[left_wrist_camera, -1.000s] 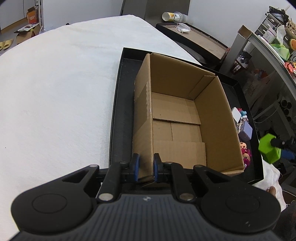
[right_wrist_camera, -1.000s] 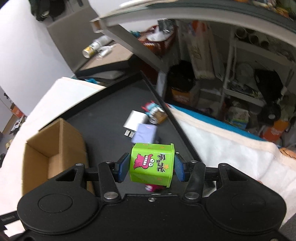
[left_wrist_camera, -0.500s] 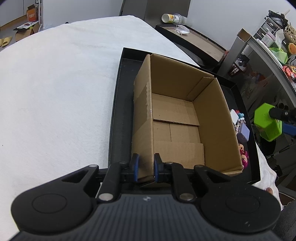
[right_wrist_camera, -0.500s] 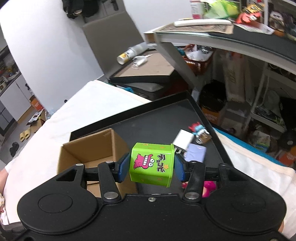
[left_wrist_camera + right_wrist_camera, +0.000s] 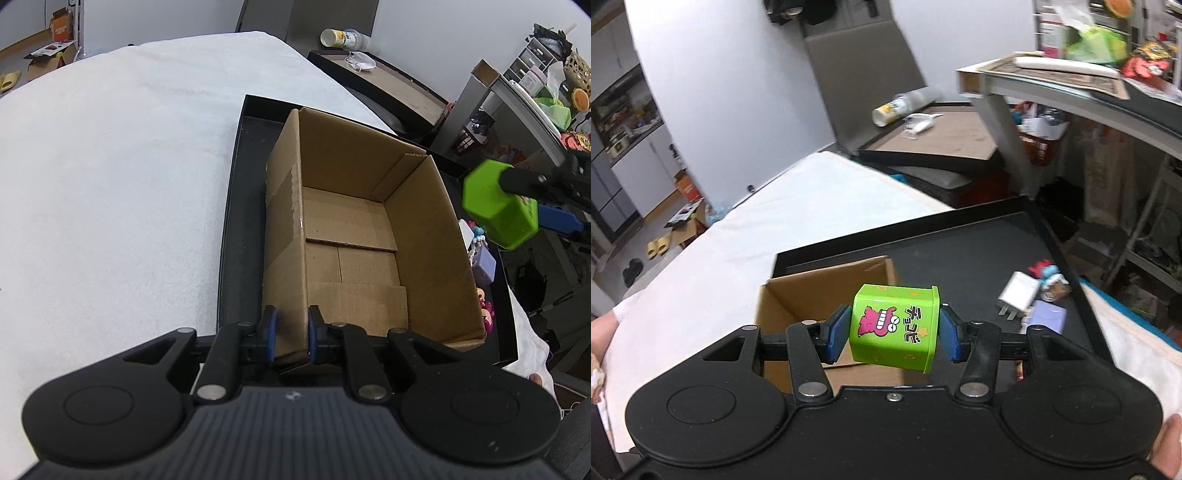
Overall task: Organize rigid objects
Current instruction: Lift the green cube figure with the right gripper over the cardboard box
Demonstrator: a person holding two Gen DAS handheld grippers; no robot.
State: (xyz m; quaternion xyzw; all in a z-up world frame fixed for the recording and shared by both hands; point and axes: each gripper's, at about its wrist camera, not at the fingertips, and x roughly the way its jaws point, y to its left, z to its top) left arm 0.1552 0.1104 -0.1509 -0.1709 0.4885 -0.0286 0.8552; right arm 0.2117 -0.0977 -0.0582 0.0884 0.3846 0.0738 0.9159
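Observation:
An open, empty cardboard box point(image 5: 351, 236) stands in a black tray point(image 5: 236, 221) on a white cloth. My left gripper point(image 5: 290, 334) is shut on the box's near left wall. My right gripper point(image 5: 894, 334) is shut on a green hexagonal toy box point(image 5: 895, 326) with a pink cartoon print, held in the air above the tray just right of the cardboard box point(image 5: 812, 295). The green toy box also shows in the left wrist view point(image 5: 498, 206), beyond the box's right wall.
Small toys lie on the tray right of the box: a white charger point(image 5: 1015, 295), a lilac block point(image 5: 1047, 317), a small figure point(image 5: 1049, 275) and pink figures point(image 5: 484, 314). A desk point(image 5: 1071, 85) and cluttered shelves stand at the right. A side table with a cup point(image 5: 343, 37) is beyond.
My right gripper has lifted the green toy box and carried it left toward the cardboard box. My left gripper has stayed clamped on the box wall.

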